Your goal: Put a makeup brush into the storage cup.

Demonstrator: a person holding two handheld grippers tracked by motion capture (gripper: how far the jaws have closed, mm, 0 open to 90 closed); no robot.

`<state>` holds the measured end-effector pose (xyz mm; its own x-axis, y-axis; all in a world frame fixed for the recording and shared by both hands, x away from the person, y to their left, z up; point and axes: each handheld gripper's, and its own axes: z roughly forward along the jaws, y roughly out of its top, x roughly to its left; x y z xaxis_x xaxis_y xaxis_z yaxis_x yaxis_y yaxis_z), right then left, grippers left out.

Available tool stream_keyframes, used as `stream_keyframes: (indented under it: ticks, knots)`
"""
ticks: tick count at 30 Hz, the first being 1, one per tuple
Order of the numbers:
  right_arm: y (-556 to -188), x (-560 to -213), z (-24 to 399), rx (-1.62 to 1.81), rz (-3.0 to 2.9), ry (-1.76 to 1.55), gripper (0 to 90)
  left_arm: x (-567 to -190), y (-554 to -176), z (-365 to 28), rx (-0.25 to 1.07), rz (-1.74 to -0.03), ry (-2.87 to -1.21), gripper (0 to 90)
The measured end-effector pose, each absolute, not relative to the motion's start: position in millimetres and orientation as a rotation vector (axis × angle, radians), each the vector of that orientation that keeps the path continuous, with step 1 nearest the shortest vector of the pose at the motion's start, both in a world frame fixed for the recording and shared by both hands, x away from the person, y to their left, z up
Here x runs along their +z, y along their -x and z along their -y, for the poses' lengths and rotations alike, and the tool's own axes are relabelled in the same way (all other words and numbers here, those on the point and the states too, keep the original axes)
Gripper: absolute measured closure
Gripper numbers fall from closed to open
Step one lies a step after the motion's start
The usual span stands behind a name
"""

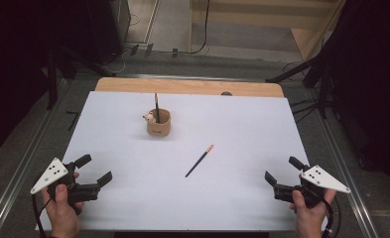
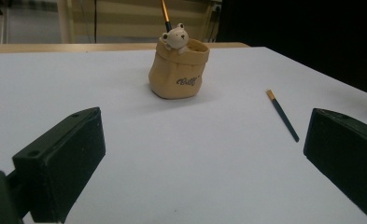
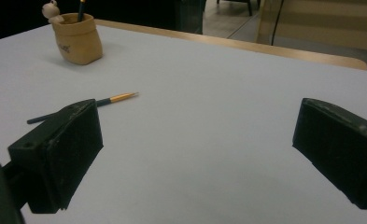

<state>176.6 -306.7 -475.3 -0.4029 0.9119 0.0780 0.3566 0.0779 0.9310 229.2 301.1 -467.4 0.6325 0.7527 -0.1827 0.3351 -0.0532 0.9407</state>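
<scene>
Standing in the bear pot [image 1: 159, 124] is one brush [image 1: 157, 106]; another brush [image 1: 199, 160] lies loose; both grippers gape empty.

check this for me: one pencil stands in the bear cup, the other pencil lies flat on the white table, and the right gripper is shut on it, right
Not quite. The right gripper is open and holds nothing. The high view shows it near the table's front right corner, well apart from the loose pencil. The rest holds: one pencil stands in the bear cup, and the other lies flat on the white table.

Gripper [image 3: 197, 154] wide apart; pencil [image 3: 81, 107] nr left jaw.
</scene>
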Motion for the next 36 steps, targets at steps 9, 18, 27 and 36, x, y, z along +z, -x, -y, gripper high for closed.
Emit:
stream_keyframes:
  ticks: [9,18,27,36]
  knots:
    - [-192.2,-464.2,289.5,1.336,-1.865,-1.188,5.4,-467.7,-230.3,-300.9,0.427,-0.91,-1.645,0.0]
    - [-218.3,-452.8,272.9,1.367,-1.91,-1.161,2.8,-468.6,-229.8,-299.4,0.415,-0.91,-1.64,0.0]
    - [-237.8,-446.1,261.3,1.38,-1.957,-1.139,0.0,-468.2,-229.4,-299.5,0.415,-0.888,-1.628,0.0]
    - [-253.6,-444.3,248.4,1.34,-1.977,-1.135,0.0,-468.4,-229.7,-299.5,0.41,-0.888,-1.626,0.0]
